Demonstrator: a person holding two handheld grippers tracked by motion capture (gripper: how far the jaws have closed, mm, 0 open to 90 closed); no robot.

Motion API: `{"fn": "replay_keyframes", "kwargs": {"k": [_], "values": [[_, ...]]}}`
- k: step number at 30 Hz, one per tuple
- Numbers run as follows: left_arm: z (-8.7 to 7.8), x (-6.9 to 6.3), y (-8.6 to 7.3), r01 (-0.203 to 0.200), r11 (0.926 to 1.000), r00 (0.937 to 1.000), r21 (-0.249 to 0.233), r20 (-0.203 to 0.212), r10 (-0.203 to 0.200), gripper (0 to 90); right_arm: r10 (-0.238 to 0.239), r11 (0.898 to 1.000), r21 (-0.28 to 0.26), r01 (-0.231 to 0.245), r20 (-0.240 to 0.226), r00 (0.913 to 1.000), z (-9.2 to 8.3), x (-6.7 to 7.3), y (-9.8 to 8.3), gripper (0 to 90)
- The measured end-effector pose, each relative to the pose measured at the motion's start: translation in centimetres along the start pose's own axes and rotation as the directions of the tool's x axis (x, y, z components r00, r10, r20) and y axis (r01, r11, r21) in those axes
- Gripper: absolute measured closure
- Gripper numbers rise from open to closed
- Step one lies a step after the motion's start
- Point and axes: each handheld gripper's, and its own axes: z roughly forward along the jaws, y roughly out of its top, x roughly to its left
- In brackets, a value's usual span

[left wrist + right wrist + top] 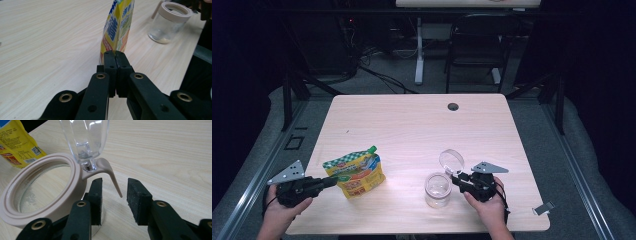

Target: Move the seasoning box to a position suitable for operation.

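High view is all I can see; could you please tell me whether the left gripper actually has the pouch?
Observer: Yes. In the left gripper view the left gripper is shut on the pouch, pinching its thin side edge.
Operator: Thank you. Is the right gripper gripping the jar?
Observer: No. The right gripper is open. The beige tab on the jar hangs between its jaws, and neither pad presses on it.
Operator: And the lid?
Observer: The clear lid stands flipped up on its hinge, just above that tab.
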Motion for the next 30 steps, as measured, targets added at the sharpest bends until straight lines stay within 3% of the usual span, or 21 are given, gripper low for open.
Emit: {"fn": "replay_keyframes", "kwargs": {"k": [1, 14, 22, 30], "values": [[0.1, -0.1, 0.0, -0.002, 1.0, 0.9998, 0.001, 0.018, 0.002, 89.3, 0.0, 1.0, 0.0, 0.0, 0.002, 1.0, 0.0, 0.0, 0.0, 65.5], [1.0, 0.0, -0.1, 0.023, 0.9997, 0.9996, 0.013, 0.015, -0.023, 83.6, 0.0, 1.0, 0.002, 0.0, 0.001, 1.0, 0.0, 0.0, 0.0, 65.5], [1.4, 0.3, -0.4, 0.062, 0.9981, 0.9975, 0.0, 0.035, -0.062, 80.2, -0.002, 1.0, 0.002, 0.002, -0.001, 1.0, 0.1, 0.1, 0.0, 65.5], [2.5, 0.3, -0.6, 0.083, 0.9962, 0.9947, 0.025, 0.059, -0.085, 75.0, -0.01, 1.0, 0.007, 0.01, -0.001, 1.0, 0.2, 0.3, -0.1, 65.5]]}}
